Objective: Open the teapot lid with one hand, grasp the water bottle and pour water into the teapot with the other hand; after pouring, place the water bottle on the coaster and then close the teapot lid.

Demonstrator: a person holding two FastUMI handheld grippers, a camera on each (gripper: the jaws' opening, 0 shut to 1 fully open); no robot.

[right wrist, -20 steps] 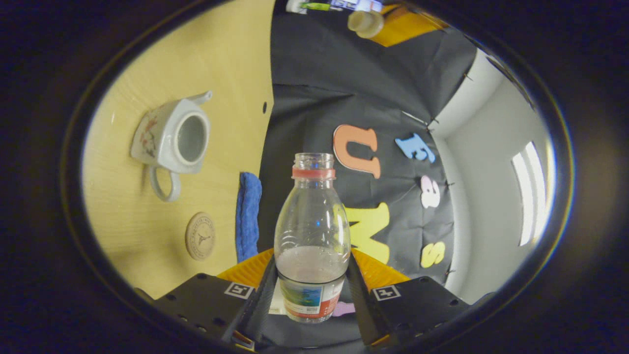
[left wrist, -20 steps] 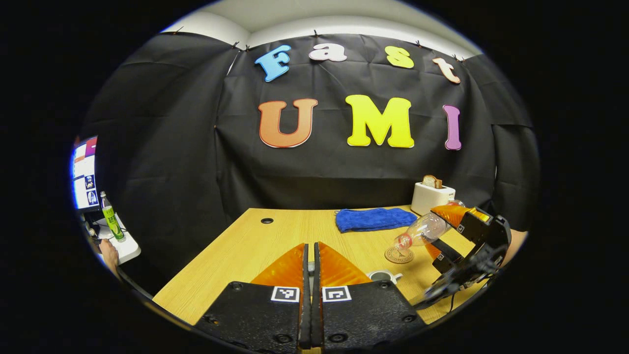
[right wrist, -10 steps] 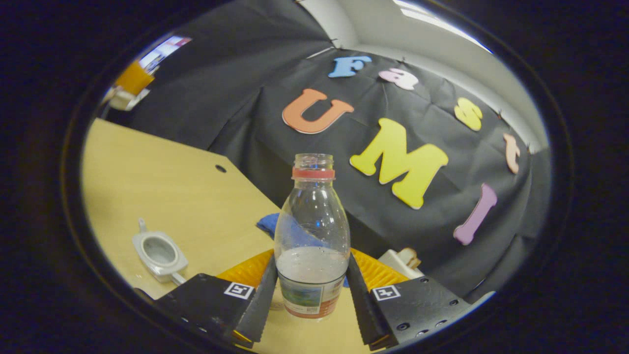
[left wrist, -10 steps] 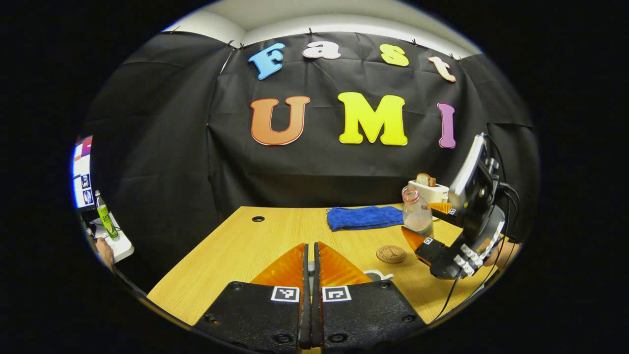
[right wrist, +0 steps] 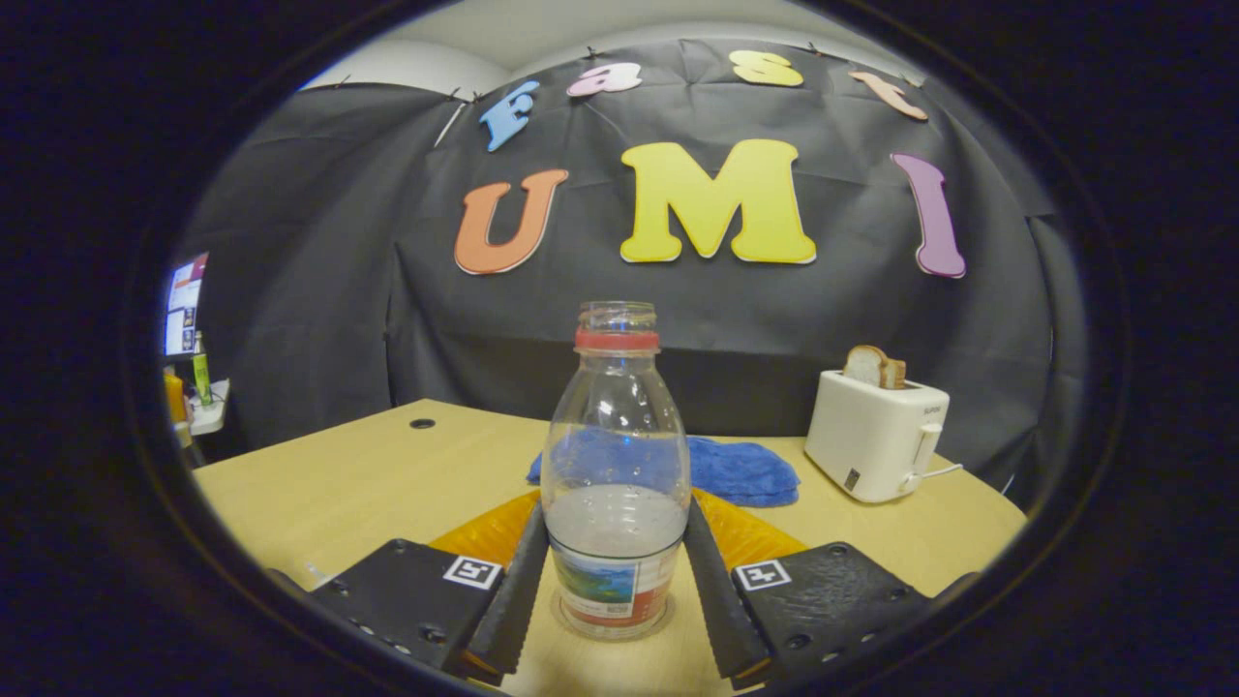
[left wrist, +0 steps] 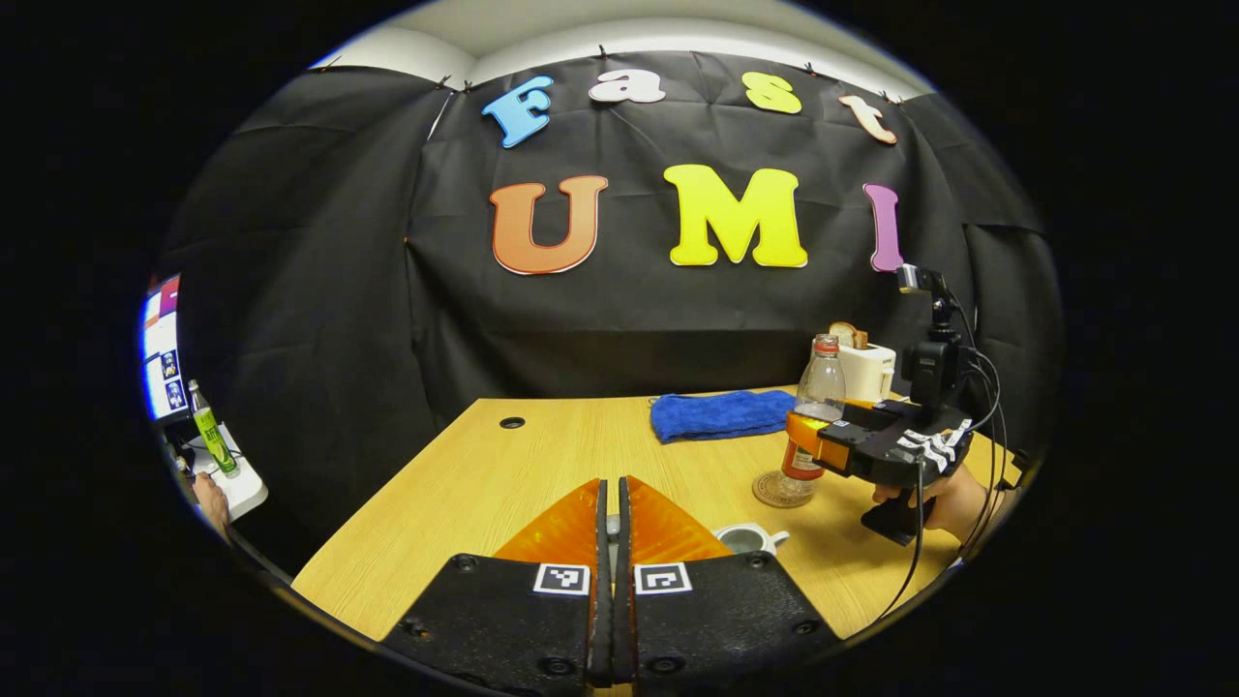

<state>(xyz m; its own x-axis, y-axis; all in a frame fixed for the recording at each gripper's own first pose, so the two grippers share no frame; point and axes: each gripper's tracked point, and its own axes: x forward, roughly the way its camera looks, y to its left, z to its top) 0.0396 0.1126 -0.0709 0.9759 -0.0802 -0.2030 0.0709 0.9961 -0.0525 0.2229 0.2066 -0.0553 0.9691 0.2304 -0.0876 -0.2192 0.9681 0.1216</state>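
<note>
The clear water bottle [right wrist: 617, 455] with a red neck ring and no cap stands upright on the round coaster [left wrist: 779, 489], about a third full. My right gripper [right wrist: 612, 528] is shut on the bottle's lower body, one finger pressing each side. The left gripper view shows that bottle [left wrist: 818, 387] and the right gripper [left wrist: 808, 450] at the right. The white teapot [left wrist: 750, 537] sits lidless on the table, partly hidden behind my left gripper [left wrist: 610, 503]. That gripper is shut, with a grey sliver of the teapot lid [left wrist: 611, 528] between its fingers.
A blue towel [left wrist: 721, 414] lies at the table's back. A white toaster [right wrist: 876, 436] with bread stands at the back right. A hand [left wrist: 953, 499] holds the right gripper. Off the table's left edge are a screen and a green bottle [left wrist: 208, 436].
The right gripper turned the bottle from tilted to upright and lowered it onto the coaster. The left gripper stayed shut and barely moved.
</note>
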